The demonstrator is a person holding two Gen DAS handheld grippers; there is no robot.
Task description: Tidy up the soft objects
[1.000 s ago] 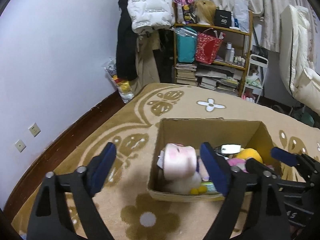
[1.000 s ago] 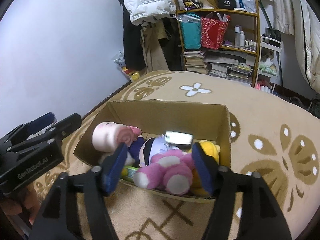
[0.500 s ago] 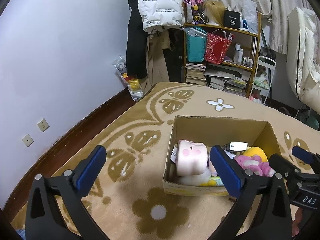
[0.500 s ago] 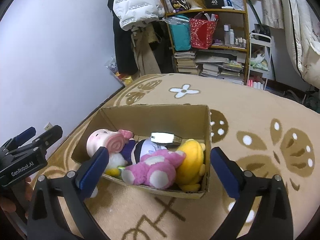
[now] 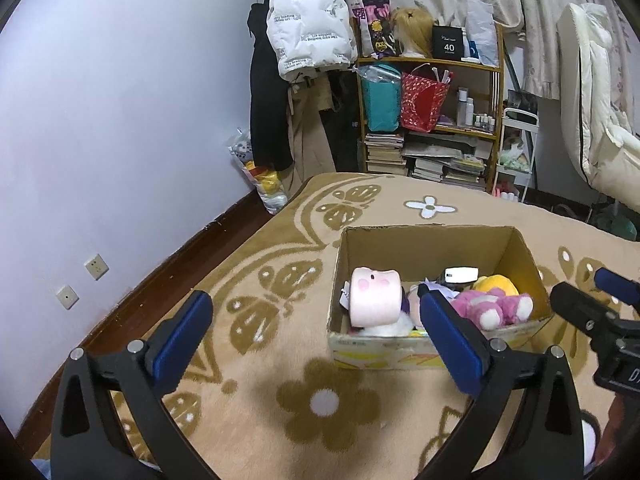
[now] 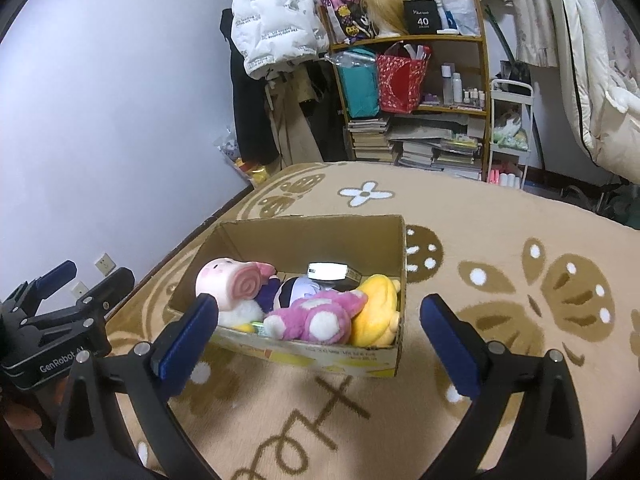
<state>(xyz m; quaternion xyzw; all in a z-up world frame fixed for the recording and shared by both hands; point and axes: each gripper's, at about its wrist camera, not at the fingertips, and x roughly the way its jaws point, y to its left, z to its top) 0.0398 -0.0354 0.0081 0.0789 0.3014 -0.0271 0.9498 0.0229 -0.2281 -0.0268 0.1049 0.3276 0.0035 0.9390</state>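
Beige pile carpet with brown butterfly and flower motifs covers the floor of a cluttered bedroom, and an open brown cardboard box is set on it, well short of the wooden bookshelf at the far edge of the carpet. Every soft toy in sight is already held inside the box: a pale pink plush pig with a swirled snout at the left end, a magenta plush bear with white paw pads in the middle, a yellow plush toy against the right wall, and a dark-haired doll half buried between them. A small silver-topped box is lodged behind the toys. The left gripper is held above the carpet with its blue-padded jaws spread wide and nothing between them; the right gripper is likewise wide apart and empty. The box is seen ahead of both grippers and below them, its long axis running across the line of the jaws, and it sits more squarely before the right gripper, which is judged the nearer. No loose toy is seen on the carpet, so the sorting is judged nearly or wholly done. The fleecy fabrics would be expected to compress readily under the pads.
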